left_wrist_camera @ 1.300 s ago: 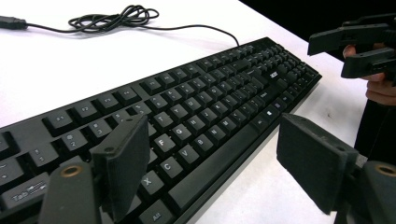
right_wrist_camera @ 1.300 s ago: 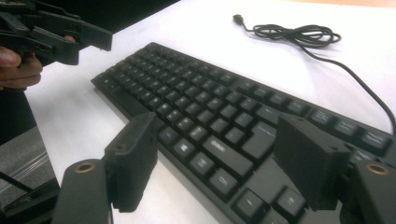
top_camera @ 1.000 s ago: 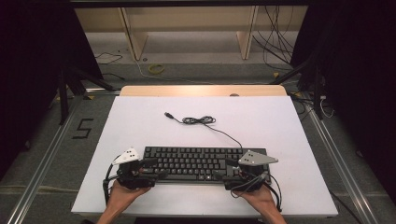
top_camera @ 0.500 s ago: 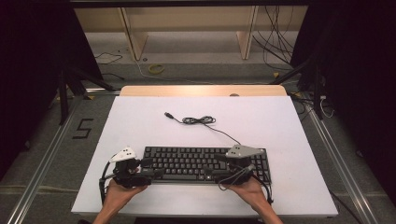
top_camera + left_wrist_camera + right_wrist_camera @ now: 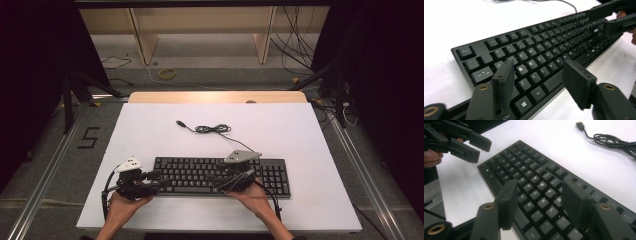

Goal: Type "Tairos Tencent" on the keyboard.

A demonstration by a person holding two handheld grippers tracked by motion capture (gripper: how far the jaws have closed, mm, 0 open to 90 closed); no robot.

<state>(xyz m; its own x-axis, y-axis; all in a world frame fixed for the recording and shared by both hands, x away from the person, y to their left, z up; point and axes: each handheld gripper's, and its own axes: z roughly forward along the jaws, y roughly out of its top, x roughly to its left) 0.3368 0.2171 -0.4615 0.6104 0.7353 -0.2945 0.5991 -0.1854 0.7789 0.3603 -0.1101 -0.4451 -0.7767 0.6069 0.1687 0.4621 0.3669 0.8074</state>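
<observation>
Since the earlier frames, your right gripper had slid leftward along the keyboard, from its right end toward the middle, while your left gripper had stayed at the keyboard's left end. You kept the keyboard lying flat on the white table, near the edge closest to you, with its long side running across.

In the left gripper view, your left gripper hung just above the lower-left keys, its jaws set well apart with several letter keys showing between them (nothing was caught in the gap). Your right gripper appeared farther along the same view, over the far keys, with its jaws also parted.

In the right gripper view, your right gripper hovered low over the middle letter keys, jaws spread wide and gripping nothing. Whether either pair actually touched the keys could not be told.

You had the keyboard's cable lying in a loose coil on the table beyond the keyboard, its plug end resting free on the white surface.
</observation>
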